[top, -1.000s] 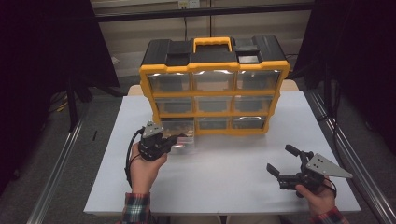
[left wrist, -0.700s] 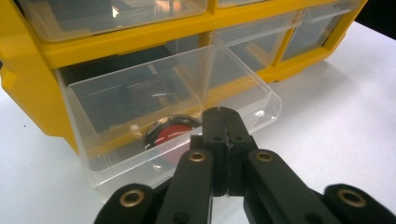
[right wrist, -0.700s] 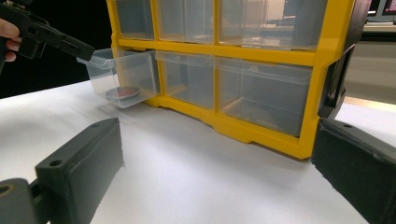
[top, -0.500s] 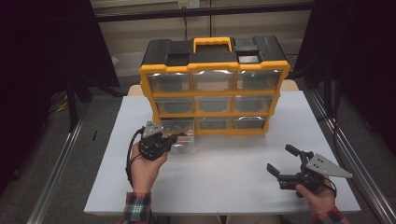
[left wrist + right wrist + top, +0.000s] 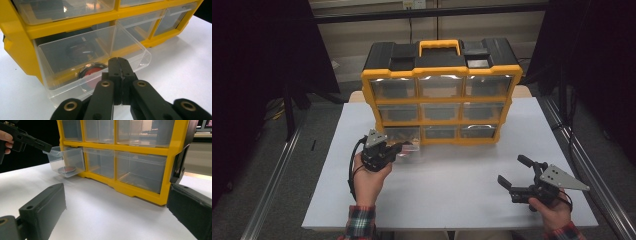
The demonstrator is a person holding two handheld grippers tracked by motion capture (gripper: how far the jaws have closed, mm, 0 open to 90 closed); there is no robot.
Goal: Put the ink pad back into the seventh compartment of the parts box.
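A yellow and black drawer cabinet (image 5: 439, 75) stands at the back of the white table (image 5: 452, 185). Its bottom-left clear drawer (image 5: 87, 57) is pulled partway out. A round red and dark object (image 5: 91, 72) lies inside it. My left gripper (image 5: 404, 146) is shut on the drawer's front lip, its jaws pressed together at the rim in the left gripper view (image 5: 120, 60). The right gripper view shows the same drawer (image 5: 66, 160) with the left gripper (image 5: 47, 147) on its lip. My right gripper (image 5: 512, 172) stands open over the table's front right, holding nothing.
The cabinet's other clear drawers (image 5: 439, 111) are pushed in. A yellow carry handle (image 5: 439, 46) tops the cabinet. Metal rails (image 5: 584, 170) run along both sides of the table. Bare table top lies between my two hands.
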